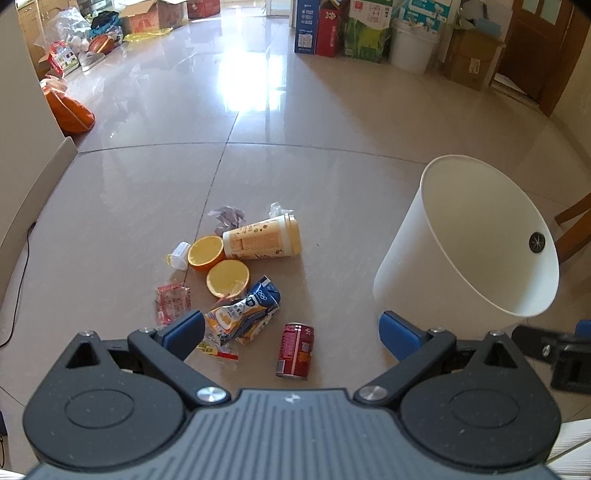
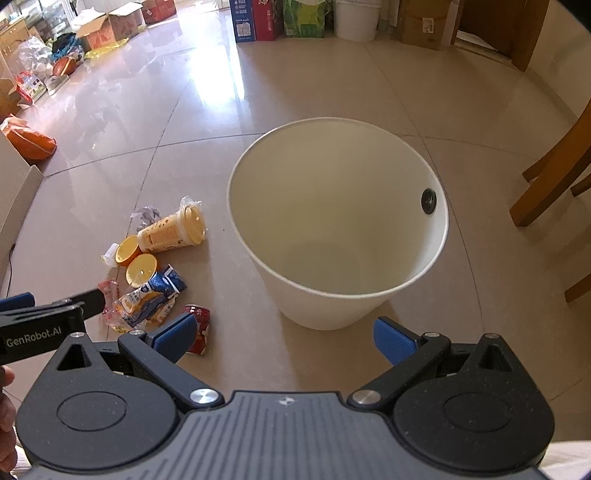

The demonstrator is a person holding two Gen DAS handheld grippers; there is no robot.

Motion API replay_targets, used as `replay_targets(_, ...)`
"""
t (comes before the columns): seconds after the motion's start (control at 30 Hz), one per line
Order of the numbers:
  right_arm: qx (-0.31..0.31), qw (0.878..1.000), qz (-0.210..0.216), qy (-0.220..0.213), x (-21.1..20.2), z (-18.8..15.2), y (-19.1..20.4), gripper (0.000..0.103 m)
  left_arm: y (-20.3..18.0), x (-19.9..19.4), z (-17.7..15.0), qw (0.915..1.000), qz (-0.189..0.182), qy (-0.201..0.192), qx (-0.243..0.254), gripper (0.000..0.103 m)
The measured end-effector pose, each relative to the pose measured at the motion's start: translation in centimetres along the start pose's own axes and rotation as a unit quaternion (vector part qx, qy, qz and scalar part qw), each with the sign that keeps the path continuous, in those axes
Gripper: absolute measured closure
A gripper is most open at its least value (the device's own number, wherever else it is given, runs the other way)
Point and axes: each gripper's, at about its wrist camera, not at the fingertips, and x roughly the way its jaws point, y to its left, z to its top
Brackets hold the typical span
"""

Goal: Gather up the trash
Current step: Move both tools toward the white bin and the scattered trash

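Trash lies in a heap on the tiled floor: a yellow cup (image 1: 264, 238) on its side, two orange halves (image 1: 206, 252) (image 1: 228, 277), a crushed blue carton (image 1: 255, 306), a red wrapper (image 1: 171, 300), crumpled paper (image 1: 227, 216) and a red can (image 1: 296, 350). A white bin (image 1: 472, 240) stands to their right, with nothing visible inside. My left gripper (image 1: 291, 336) hangs open above the can and carton. My right gripper (image 2: 286, 338) is open too, just in front of the white bin (image 2: 332, 221), with the red can (image 2: 199, 328) behind its left finger.
Cardboard boxes (image 1: 332, 26) and a white bucket (image 1: 413, 44) line the far wall. An orange bag (image 1: 70, 110) and clutter sit at the far left. A wooden chair (image 2: 554, 177) stands right of the bin. A black cable (image 1: 18, 295) runs along the left.
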Motion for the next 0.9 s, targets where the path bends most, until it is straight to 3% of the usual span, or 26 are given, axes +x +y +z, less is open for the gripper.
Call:
replay_targets(0.33, -0.007, 0.999, 0.017, -0.033, 0.2, 2.4, -2.0, 0.0, -0.9, 1.6, 0.2, 0.9998, -0.016, 0.007, -0.011, 0.003)
replay_targets(0.63, -0.032, 0.998, 0.0, -0.05, 1.7, 4.8, -5.1, 0.0, -2.0, 3.6, 0.8, 0.9999, -0.004, 0.007, -0.013, 0.003)
replay_targets(0.9, -0.026, 0.998, 0.016, -0.054, 4.4, 5.8, -8.8, 0.0, -2.7, 5.2, 1.2, 0.9999, 0.011, 0.002, -0.011, 0.003)
